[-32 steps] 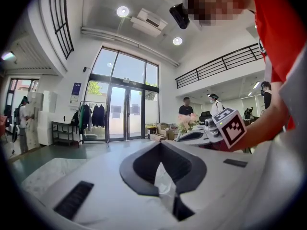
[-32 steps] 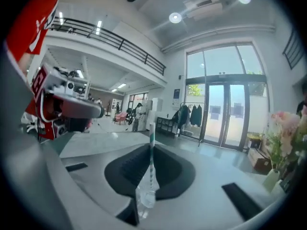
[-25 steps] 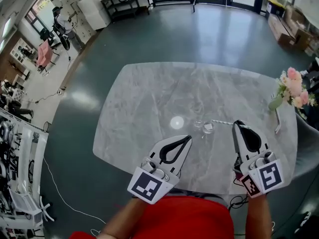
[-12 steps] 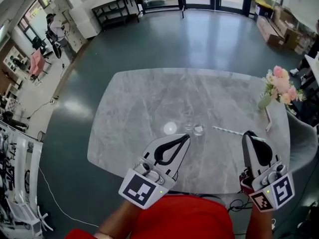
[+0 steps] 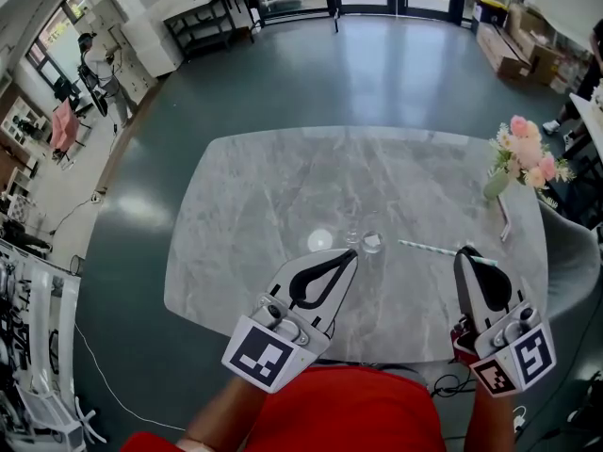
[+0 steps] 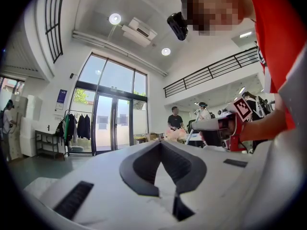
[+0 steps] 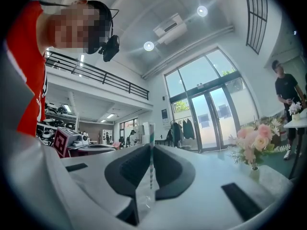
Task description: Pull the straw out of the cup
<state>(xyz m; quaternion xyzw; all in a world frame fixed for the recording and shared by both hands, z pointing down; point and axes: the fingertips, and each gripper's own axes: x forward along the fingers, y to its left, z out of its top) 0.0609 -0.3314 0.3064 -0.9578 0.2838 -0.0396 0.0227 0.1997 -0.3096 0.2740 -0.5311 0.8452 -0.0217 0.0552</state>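
Clamping the straw (image 5: 429, 247) by one end, the right tool (image 5: 464, 252) holds it over the worktop (image 5: 283, 186), clear of the cup (image 5: 369, 243). Straw likely light and crushable: grip lightly near its end. Closed and empty: left tool (image 5: 350, 254).

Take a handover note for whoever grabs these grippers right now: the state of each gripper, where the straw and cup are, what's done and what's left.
Left gripper: shut and empty, with its tip close beside the cup.
Right gripper: shut on the straw, which sticks out sideways from its tips toward the cup.
Cup: standing on the table, with no straw in it. The straw's free end is clear of the rim.
Done: the straw is out of the cup.
Left: probably just to set the straw down on the table, away from the cup.
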